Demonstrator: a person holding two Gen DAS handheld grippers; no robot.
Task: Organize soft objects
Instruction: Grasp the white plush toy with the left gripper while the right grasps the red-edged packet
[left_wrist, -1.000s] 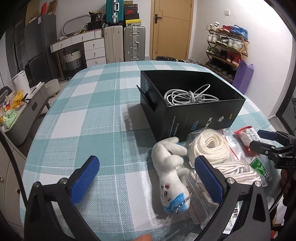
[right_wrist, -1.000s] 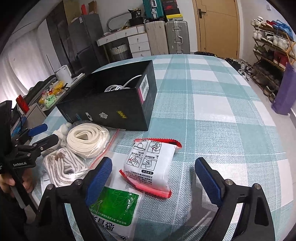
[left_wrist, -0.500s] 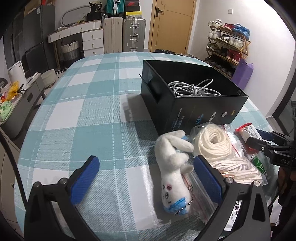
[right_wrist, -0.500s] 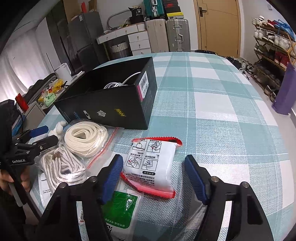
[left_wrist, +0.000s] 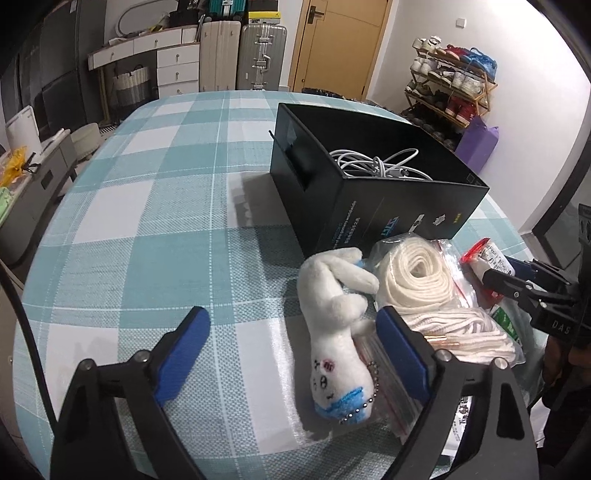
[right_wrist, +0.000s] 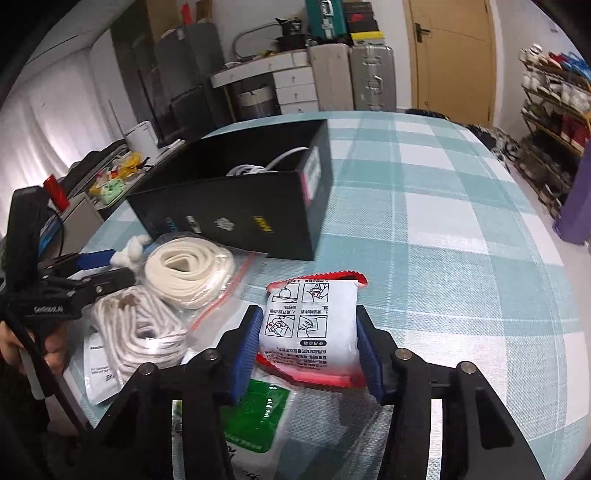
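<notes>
A white plush toy (left_wrist: 332, 314) with a bead chain lies on the checked tablecloth between the fingers of my left gripper (left_wrist: 293, 325). The jaws are closing, and neither pad touches the toy. In the right wrist view my right gripper (right_wrist: 308, 325) has its blue pads against both sides of a white packet with red edges (right_wrist: 310, 343); these jaws are still closing too. Beside the toy lie a bagged coil of cream rope (left_wrist: 413, 273) and a bagged bundle of white cord (left_wrist: 461, 328). The black box (left_wrist: 388, 218) behind them holds white cables (left_wrist: 376, 164).
A green-printed pouch (right_wrist: 255, 413) lies under the right gripper's left finger. A hand holds the left gripper (right_wrist: 118, 266) at the left of the right wrist view. Beyond the table are suitcases, drawers, a door and a shoe rack (left_wrist: 450, 88).
The right gripper's fingers have come together from wide apart onto the white packet. The left gripper's fingers have narrowed a little, and its view has shifted so the plush toy sits more centrally.
</notes>
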